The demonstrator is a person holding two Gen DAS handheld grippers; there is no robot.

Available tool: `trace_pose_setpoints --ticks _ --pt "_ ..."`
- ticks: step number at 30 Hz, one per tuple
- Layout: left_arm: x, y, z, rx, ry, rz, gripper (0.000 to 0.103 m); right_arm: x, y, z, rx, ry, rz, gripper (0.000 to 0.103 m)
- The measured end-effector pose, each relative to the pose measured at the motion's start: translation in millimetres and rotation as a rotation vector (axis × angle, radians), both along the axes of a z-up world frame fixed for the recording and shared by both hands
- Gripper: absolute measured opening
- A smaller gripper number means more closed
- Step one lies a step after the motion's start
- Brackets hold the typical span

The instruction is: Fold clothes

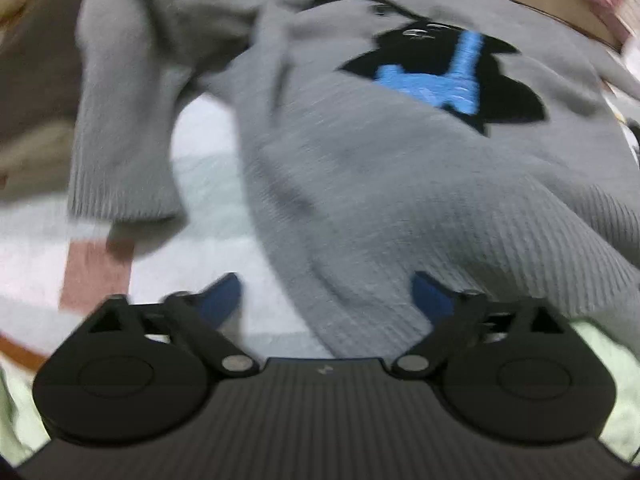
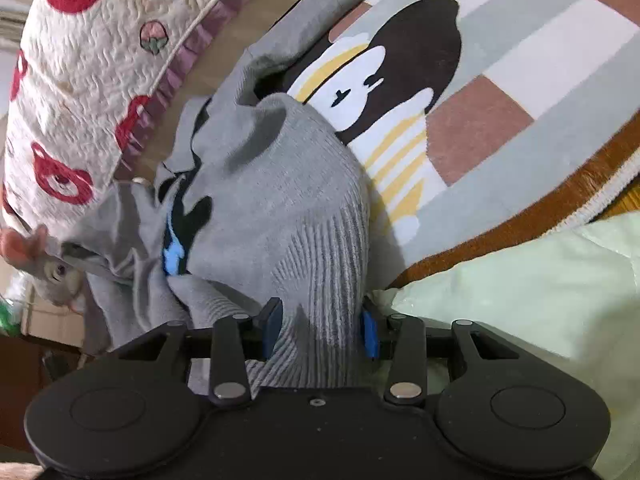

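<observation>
Two grippers at grey sweater (image 1: 400,184) on patterned rug (image 2: 540,80) | left gripper (image 1: 326,300) wide, hem between, unpinched | right gripper (image 2: 320,326) half-spread, ribbed hem between, grip unclear | step: spreading flat | next: regrasp for first fold

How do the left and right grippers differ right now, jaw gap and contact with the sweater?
The left gripper has its jaws spread wide; the right gripper shows a narrower gap. On the left, the grey sweater lies loosely between the jaws, pads apart from it; on the right, the ribbed hem fills the gap, though a firm pinch can't be confirmed. Shared: black bodies, blue pads, both at the same sweater's hem.
</observation>
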State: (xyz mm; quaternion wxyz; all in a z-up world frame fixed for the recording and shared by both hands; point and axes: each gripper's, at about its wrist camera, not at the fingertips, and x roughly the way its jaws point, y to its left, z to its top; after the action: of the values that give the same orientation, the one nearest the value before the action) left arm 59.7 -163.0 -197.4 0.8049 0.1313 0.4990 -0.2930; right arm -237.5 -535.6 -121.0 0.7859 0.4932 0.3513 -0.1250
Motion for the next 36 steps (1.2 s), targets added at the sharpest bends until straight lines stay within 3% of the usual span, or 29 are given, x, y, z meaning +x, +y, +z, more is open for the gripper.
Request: trace_pose_setpoints --ticks 1,2,3,4,5,7,8,11,13,18,21,25,28,30,34,36 --pt "-1 1 2 -0.013 -0.014 -0.009 0.09 4 2 0 -0.017 0.009 0.008 0.047" --pt "-3 1 4 -0.024 -0.031 -0.023 0.065 6 3 0 -0.033 0.014 0.014 0.047" --pt "-5 2 7 -0.035 -0.048 -0.037 0.047 9 5 1 -0.055 0.014 0.018 0.047" --pt "-9 1 10 -0.049 -0.066 -0.073 0.016 11 7 1 -0.076 0.013 0.022 0.047" --pt "-15 -2 15 -0.039 -0.114 -0.098 0.011 14 8 2 -0.095 0.003 0.034 0.049" --pt "-30 -7 30 0.015 -0.275 -0.126 0.01 20 12 5 -0.163 0.001 0.093 0.02" --pt "-37 -9 38 0.043 -0.357 -0.14 0.01 24 14 7 -0.209 0.009 0.124 0.018" --pt "-48 5 91 -0.002 -0.517 -0.126 0.01 26 8 29 -0.259 -0.058 0.112 0.016" --pt "-51 24 127 -0.058 -0.561 -0.094 0.01 27 1 53 -0.278 -0.107 0.109 0.015" --pt "-73 102 197 -0.231 -0.492 -0.014 0.009 9 3 141 -0.31 -0.218 0.197 0.014" --pt "-93 140 192 -0.188 -0.402 0.003 0.009 -16 22 179 -0.366 -0.23 0.254 0.014" --pt "-101 149 130 -0.032 -0.215 0.011 0.009 -39 45 148 -0.472 -0.034 0.329 0.014" --pt "-96 146 126 -0.004 -0.188 -0.002 0.011 -37 51 86 -0.414 0.144 0.341 0.014" --pt "-92 144 124 0.013 -0.173 -0.01 0.012 -32 55 59 -0.433 0.245 0.365 0.018" --pt "-81 145 136 -0.045 -0.199 -0.002 0.042 -29 44 68 -0.431 0.232 0.34 0.029" --pt "-69 141 142 -0.068 -0.221 0.028 0.043 -24 41 87 -0.511 0.201 0.326 0.043"
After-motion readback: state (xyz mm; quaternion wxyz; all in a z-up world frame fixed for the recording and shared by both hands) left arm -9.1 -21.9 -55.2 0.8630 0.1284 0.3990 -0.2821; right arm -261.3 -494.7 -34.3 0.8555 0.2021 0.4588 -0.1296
